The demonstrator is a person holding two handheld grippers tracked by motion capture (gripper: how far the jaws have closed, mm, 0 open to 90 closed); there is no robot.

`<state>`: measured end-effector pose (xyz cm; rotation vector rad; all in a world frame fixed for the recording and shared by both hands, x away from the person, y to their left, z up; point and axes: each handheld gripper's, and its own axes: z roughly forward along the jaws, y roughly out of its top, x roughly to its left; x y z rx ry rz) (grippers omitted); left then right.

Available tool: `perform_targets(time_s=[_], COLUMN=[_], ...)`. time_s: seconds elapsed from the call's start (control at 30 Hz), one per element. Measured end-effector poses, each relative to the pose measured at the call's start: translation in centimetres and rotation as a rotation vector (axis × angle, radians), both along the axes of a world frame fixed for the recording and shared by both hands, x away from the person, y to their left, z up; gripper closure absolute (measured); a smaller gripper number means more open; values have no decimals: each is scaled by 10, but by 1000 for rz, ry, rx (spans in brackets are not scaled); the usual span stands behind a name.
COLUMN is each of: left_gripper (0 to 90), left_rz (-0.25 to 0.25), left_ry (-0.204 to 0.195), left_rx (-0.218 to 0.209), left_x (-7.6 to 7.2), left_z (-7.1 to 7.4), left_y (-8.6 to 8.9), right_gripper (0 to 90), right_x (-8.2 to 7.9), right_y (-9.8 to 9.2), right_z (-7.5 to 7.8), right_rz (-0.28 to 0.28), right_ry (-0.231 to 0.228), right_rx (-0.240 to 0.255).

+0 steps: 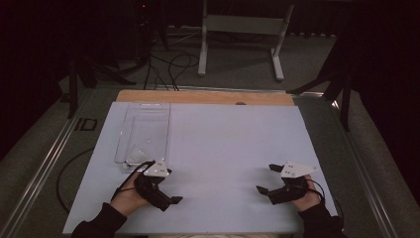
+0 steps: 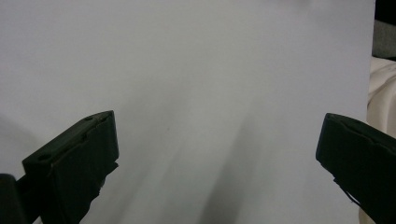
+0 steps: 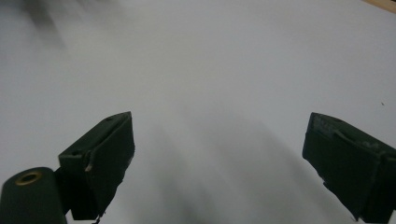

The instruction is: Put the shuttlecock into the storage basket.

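Both jaws spread wide and empty, the left hand-held gripper (image 1: 157, 184) and right hand-held gripper (image 1: 278, 183) hover over the bench (image 1: 223, 148), apparently before any grasp; the likely target, a clear tray (image 1: 143, 134), lies just beyond the left one

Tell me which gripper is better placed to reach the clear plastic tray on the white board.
Left, probably. The left gripper sits just below the clear plastic tray, jaws open. The right gripper, also open, is far across the white board.
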<state>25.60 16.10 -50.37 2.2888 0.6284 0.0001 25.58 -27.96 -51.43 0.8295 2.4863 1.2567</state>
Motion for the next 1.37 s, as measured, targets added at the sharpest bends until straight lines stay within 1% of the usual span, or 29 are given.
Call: perform_targets(time_s=[0.07,0.13,0.2,0.33,0.43,0.47,0.5,0.53,0.6,0.7,0.87,0.9,0.97,1.03,1.2,1.37], left_gripper=[0,0,0,0,0,0,0,0,0,0,0,0,0,0,0,0], left_rz=[11,21,38,56,70,72,75,78,75,88,94,88,82,80,76,61], left_ry=[-3,-11,-19,-23,-20,-23,-30,-31,-57,-73,-70,-74,-73,-72,-61,-55], left_rx=[-16,-23,-24,-33,-56,-67,-87,-93,-119,-134,-128,-131,-125,-130,-133,-132], left_x=[-1,-3,-5,-8,-10,-11,-12,-12,-14,-15,-15,-15,-15,-16,-16,-15], left_z=[-1,-3,-4,-8,-12,-14,-15,-15,-16,-16,-18,-19,-18,-18,-18,-18], left_y=[7,13,20,29,35,37,40,42,46,48,49,49,48,47,47,46], right_gripper=[94,93,93,94,94,94,94,94,93,94,93,93,94,93,94,94], right_x=[0,0,0,0,1,1,0,0,0,1,1,1,1,1,1,1], right_y=[0,0,0,1,1,1,1,1,0,0,0,0,0,0,0,0], right_z=[0,-1,-1,-1,-2,-2,-2,-2,-2,-3,-3,-3,-3,-3,-3,-4], right_rz=[1,2,3,2,6,6,7,7,7,7,8,8,9,9,10,10], right_ry=[1,1,3,2,1,1,0,-3,-4,-2,2,1,1,0,1,6], right_rx=[-1,-3,-4,-8,-10,-12,-12,-12,-13,-17,-19,-22,-19,-18,-20,-18])
